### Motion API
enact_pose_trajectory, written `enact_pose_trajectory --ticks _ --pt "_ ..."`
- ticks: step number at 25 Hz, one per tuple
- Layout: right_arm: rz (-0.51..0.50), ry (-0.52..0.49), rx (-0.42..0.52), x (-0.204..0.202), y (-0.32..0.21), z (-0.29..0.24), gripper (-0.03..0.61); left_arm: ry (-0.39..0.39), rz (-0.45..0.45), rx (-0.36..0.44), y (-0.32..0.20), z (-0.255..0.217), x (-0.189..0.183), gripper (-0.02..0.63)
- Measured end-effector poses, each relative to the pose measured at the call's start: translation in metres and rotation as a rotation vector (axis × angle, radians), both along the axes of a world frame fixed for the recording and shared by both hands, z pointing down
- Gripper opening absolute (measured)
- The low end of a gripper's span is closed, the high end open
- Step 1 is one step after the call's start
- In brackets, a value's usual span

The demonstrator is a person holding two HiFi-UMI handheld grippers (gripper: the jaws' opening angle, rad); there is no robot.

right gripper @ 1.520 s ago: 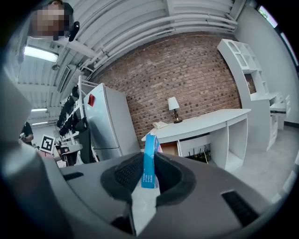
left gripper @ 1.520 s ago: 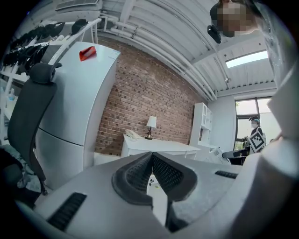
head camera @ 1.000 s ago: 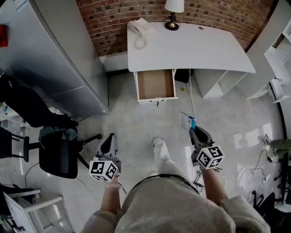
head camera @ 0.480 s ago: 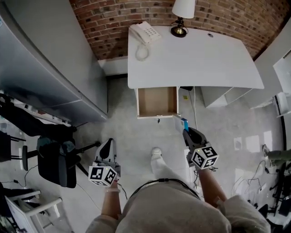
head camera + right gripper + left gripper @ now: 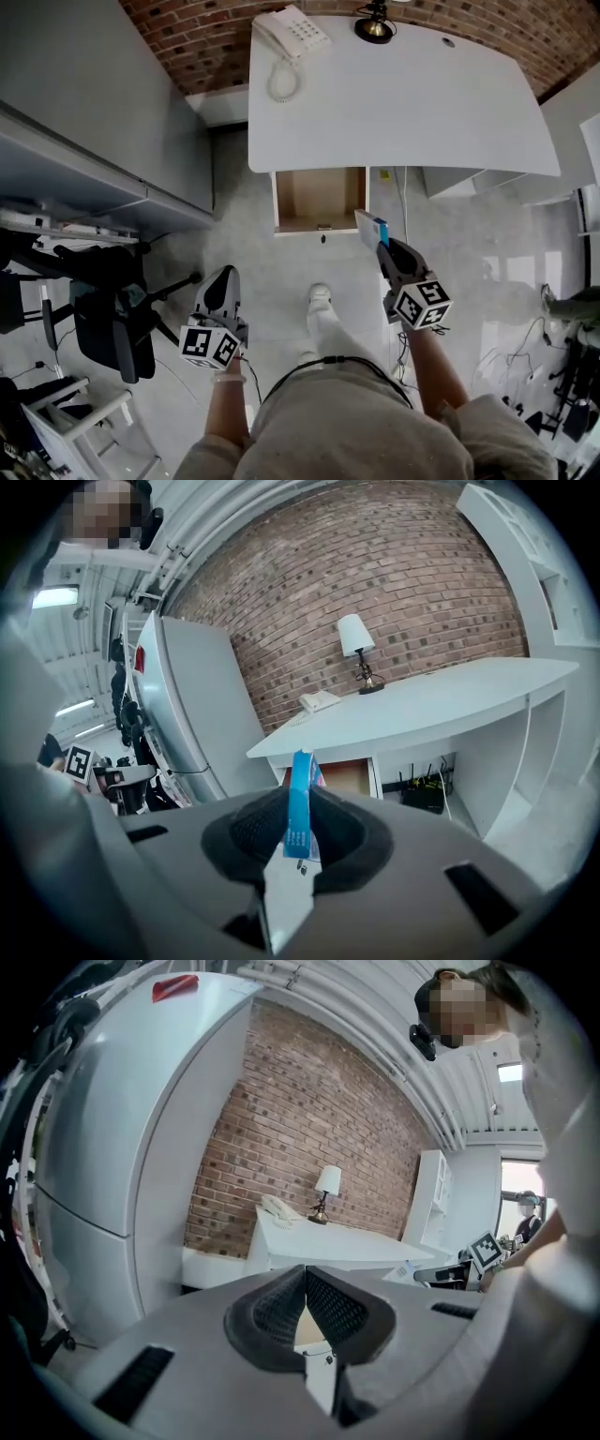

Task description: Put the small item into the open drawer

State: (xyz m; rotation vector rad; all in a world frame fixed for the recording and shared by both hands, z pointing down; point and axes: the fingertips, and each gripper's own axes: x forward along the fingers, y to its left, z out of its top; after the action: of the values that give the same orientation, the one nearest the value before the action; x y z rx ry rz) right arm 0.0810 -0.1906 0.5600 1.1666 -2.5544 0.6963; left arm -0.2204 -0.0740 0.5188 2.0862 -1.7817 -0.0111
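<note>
1. On the left, the left hand-held gripper (image 5: pixel 223 281) hung low over the floor (image 5: pixel 281 267), jaws pressed together on nothing.
2. In the middle, the drawer (image 5: pixel 319 195) stood pulled open beneath the white desk (image 5: pixel 403 103), its brown inside showing.
3. On the right, the right hand-held gripper (image 5: pixel 384 251) pinched the small blue-and-white box (image 5: pixel 370 228) on edge. The box was just beside the drawer's right front corner, outside it.

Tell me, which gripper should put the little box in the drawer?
Probably the right gripper: its jaws are shut on the small blue box, close to the open drawer. The left gripper is shut, empty and farther back.
</note>
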Motion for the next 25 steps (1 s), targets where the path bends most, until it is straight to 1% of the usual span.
enact_pose_trajectory --ticks 7,10,16,20,25 --pt "0.012 -0.001 -0.038 -0.005 -0.031 0.031 0.077 0.028 0.017 -0.009 -0.033 0.019 0.013 0.006" --pt "0.050 -0.003 -0.062 -0.008 -0.045 0.048 0.077 0.032 0.046 -0.020 -0.046 0.028 0.025 0.006" --pt "0.107 0.013 -0.129 -0.015 -0.053 0.090 0.077 0.049 0.112 -0.044 -0.062 0.047 0.044 0.006" --pt "0.133 0.027 -0.146 -0.018 -0.061 0.113 0.077 0.048 0.150 -0.057 -0.073 0.061 0.050 0.006" --pt "0.159 0.048 -0.156 -0.026 -0.074 0.132 0.077 0.058 0.163 -0.060 -0.081 0.076 0.053 0.006"
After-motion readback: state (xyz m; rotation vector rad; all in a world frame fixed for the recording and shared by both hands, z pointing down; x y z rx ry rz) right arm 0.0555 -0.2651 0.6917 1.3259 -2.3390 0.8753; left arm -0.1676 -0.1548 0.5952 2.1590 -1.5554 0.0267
